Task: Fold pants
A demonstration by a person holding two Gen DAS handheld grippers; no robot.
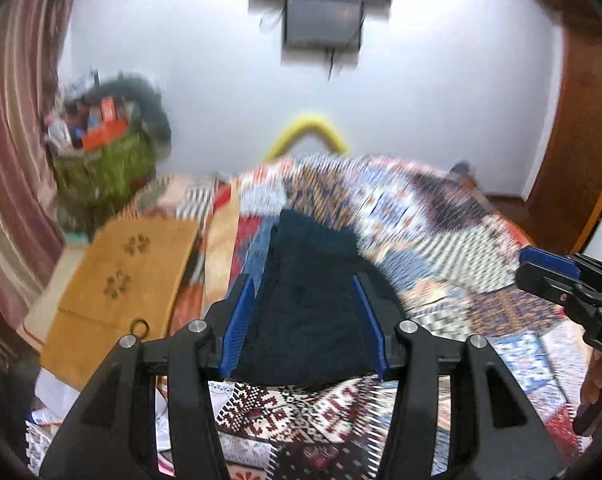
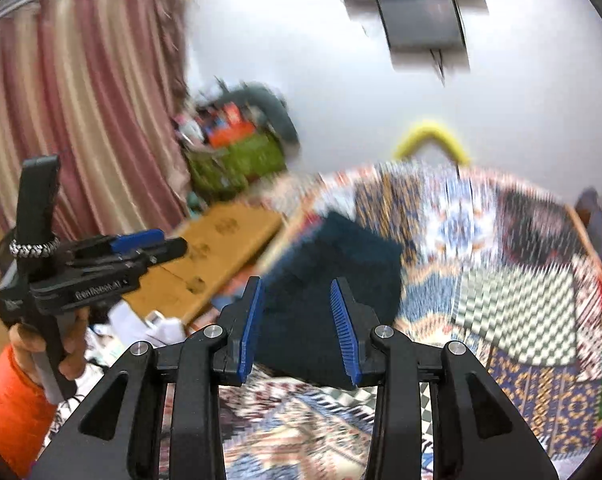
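Observation:
The dark navy pants (image 1: pixel 309 300) lie folded in a compact block on the patterned bedspread (image 1: pixel 441 232); they also show in the right wrist view (image 2: pixel 333 292). My left gripper (image 1: pixel 305 284) is open and empty, held above the near end of the pants. My right gripper (image 2: pixel 297 288) is open and empty, also above the pants. The right gripper shows at the right edge of the left wrist view (image 1: pixel 549 268). The left gripper shows at the left of the right wrist view (image 2: pixel 153 244). Both views are motion-blurred.
A brown cardboard box (image 1: pixel 125 280) lies at the bed's left edge. A green basket of clutter (image 1: pixel 105 160) stands by the striped curtain (image 1: pixel 9 160). A yellow hanger (image 1: pixel 309 132) rests against the white wall. A wooden door (image 1: pixel 581 140) is at the right.

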